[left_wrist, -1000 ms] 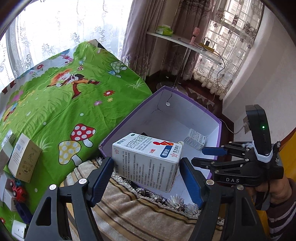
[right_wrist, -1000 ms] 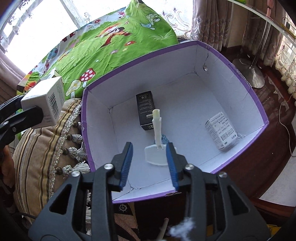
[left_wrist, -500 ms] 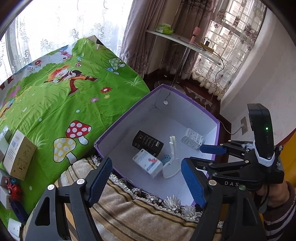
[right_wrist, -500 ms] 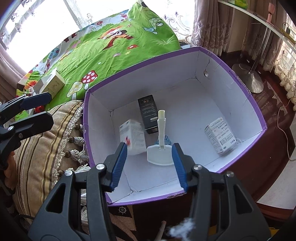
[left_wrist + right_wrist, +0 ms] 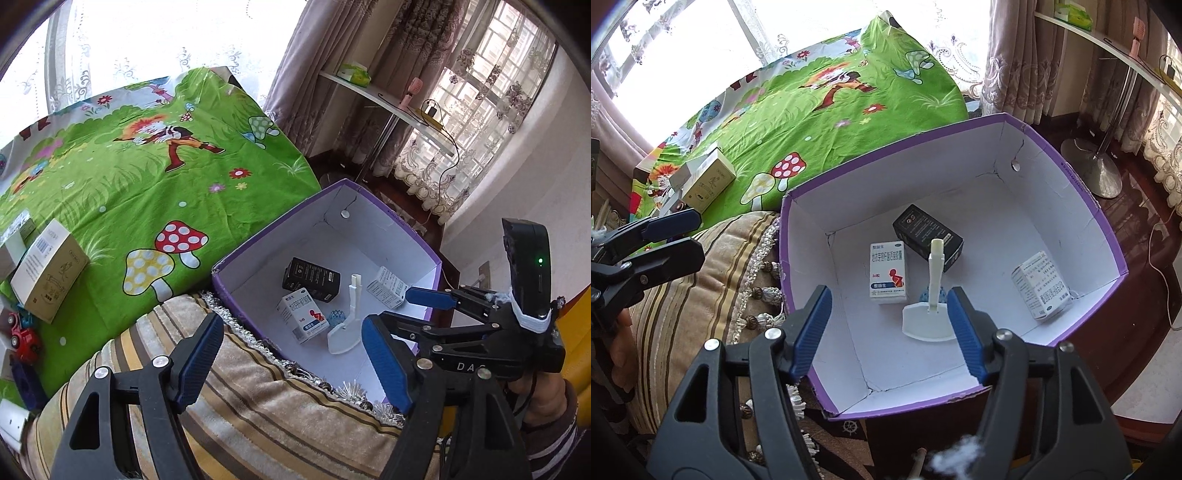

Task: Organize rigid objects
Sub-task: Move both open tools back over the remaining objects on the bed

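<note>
The white carton [image 5: 887, 272] is lying in the box [image 5: 1082, 192] because both grippers, left [image 5: 291, 363] and right [image 5: 886, 328], are standing released; the right fingers have just been opening on nothing.

The purple box [image 5: 1100, 236] is matt cardboard, white and creased inside. The medicine carton [image 5: 887, 271] and the black carton [image 5: 925, 230] look like smooth printed card. The white scraper [image 5: 932, 295] is glossy plastic. The striped cushion [image 5: 258, 406] is plush cloth with a tasselled edge; the green sheet [image 5: 147, 177] is printed cotton-like cloth.
</note>
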The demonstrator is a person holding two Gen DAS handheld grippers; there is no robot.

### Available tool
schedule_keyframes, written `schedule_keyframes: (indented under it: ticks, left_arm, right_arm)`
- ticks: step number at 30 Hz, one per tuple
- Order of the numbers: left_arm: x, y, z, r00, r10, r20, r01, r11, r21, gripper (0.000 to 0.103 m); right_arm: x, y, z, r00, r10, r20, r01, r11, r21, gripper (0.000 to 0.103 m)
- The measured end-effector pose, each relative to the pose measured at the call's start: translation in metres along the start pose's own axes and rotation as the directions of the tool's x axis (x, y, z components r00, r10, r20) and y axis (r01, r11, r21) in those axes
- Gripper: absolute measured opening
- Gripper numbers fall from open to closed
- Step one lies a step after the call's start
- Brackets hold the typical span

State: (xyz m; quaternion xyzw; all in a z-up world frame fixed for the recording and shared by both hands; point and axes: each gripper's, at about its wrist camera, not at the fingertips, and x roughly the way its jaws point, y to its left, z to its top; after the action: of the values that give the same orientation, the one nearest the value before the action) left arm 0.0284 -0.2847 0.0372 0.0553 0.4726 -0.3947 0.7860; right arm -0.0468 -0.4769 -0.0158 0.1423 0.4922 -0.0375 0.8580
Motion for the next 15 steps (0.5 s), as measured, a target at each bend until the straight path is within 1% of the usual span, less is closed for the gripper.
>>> schedule_keyframes:
  ticks: [6,15]
  left_arm:
    - [-0.012,0.019,-0.007,0.999,0.017,0.026,-0.015,0.997,-0.075,0.078]
    - [-0.030,0.042,-0.022,0.999,0.022,0.047,-0.014,0.988,-0.154,0.078]
  right_arm:
    - [0.000,0.016,0.004,1.000,0.018,0.000,-0.018,0.999,-0.028,0.069]
    - [0.002,0.036,0.008,0.999,0.042,-0.010,-0.042,0.997,-0.062,0.073]
